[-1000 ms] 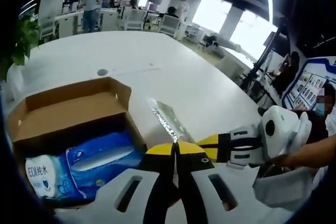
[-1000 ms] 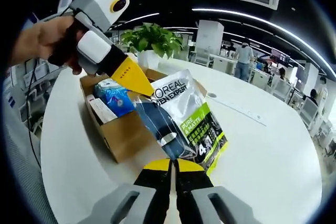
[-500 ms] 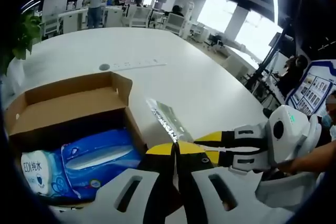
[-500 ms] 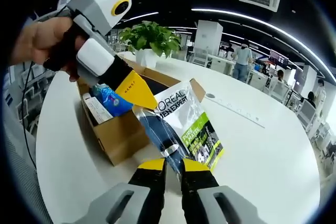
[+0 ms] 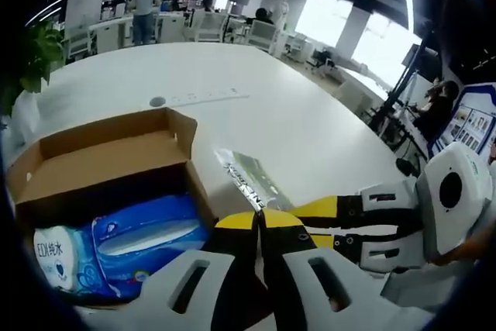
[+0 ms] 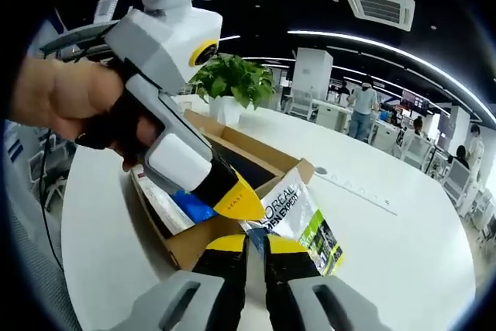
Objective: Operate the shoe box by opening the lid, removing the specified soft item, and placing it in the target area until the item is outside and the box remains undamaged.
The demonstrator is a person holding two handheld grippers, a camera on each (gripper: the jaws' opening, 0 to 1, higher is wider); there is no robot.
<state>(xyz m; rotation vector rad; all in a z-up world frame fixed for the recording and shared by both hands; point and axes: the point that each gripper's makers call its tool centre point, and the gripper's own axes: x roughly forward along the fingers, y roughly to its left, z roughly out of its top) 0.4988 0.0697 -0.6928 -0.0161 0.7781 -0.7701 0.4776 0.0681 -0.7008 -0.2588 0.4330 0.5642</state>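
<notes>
Left tool (image 5: 260,221): jaws closed on sachet (image 5: 249,179) | right tool (image 6: 256,244): pinching same sachet | shoe box (image 5: 108,153) open, left, on bench (image 5: 256,106)

Big open-plan office: a huge white round table (image 5: 256,106), a potted plant (image 6: 236,83) on it, desks and chairs (image 5: 252,35) behind, bright windows (image 5: 372,44), strip lights and a ceiling vent (image 6: 378,7).
</notes>
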